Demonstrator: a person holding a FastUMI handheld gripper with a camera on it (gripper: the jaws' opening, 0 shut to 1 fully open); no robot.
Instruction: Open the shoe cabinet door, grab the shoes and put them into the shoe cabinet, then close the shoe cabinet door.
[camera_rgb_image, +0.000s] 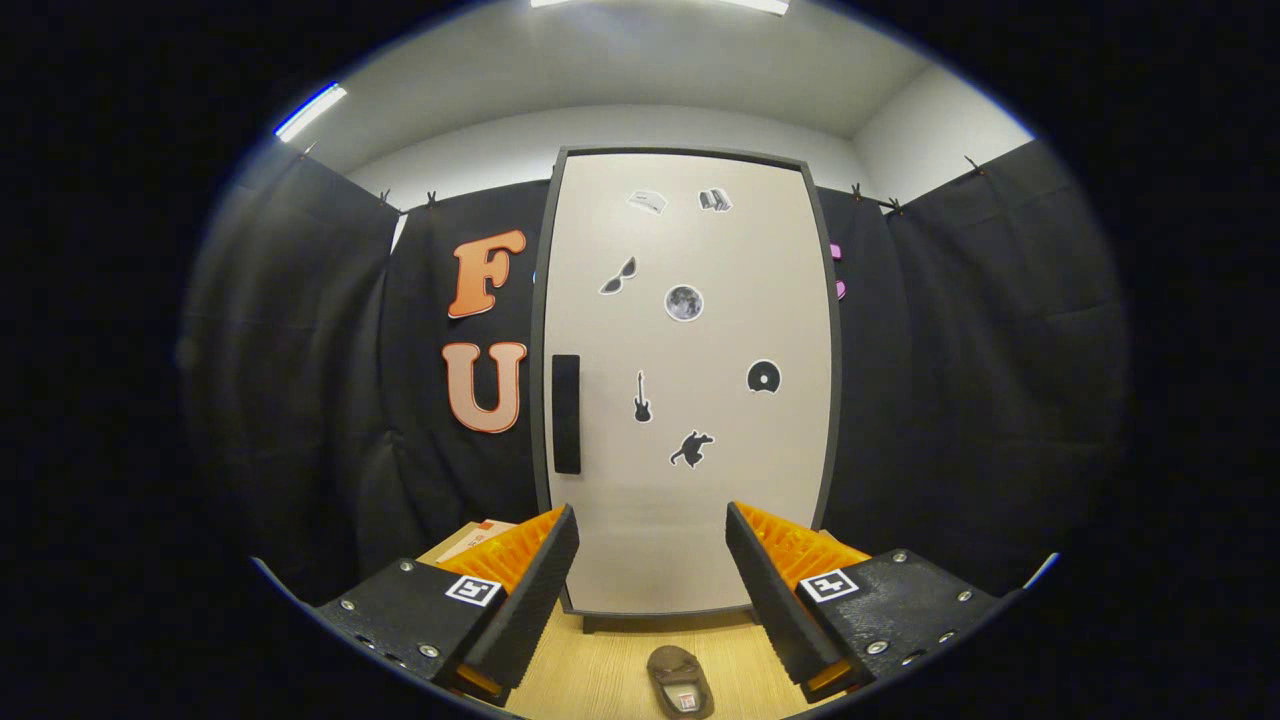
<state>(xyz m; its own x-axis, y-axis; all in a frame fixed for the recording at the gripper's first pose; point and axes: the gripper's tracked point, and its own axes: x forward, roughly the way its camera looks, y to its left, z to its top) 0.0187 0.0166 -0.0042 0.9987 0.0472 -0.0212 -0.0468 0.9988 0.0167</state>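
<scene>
The shoe cabinet (690, 400) stands straight ahead, a tall pale door in a dark frame, shut, with several small stickers on it. Its black handle (566, 413) runs upright near the door's left edge. A dark shoe (680, 682) lies on the wooden floor in front of the cabinet, low between my fingers and nearer to me than their tips. My gripper (652, 530) is open, fingers spread wide with nothing between them, still some way short of the door.
A light wooden floor (620, 660) runs up to the cabinet's foot. A cardboard box (478, 538) peeks out behind the left finger, left of the cabinet. Black cloth walls close in on both sides.
</scene>
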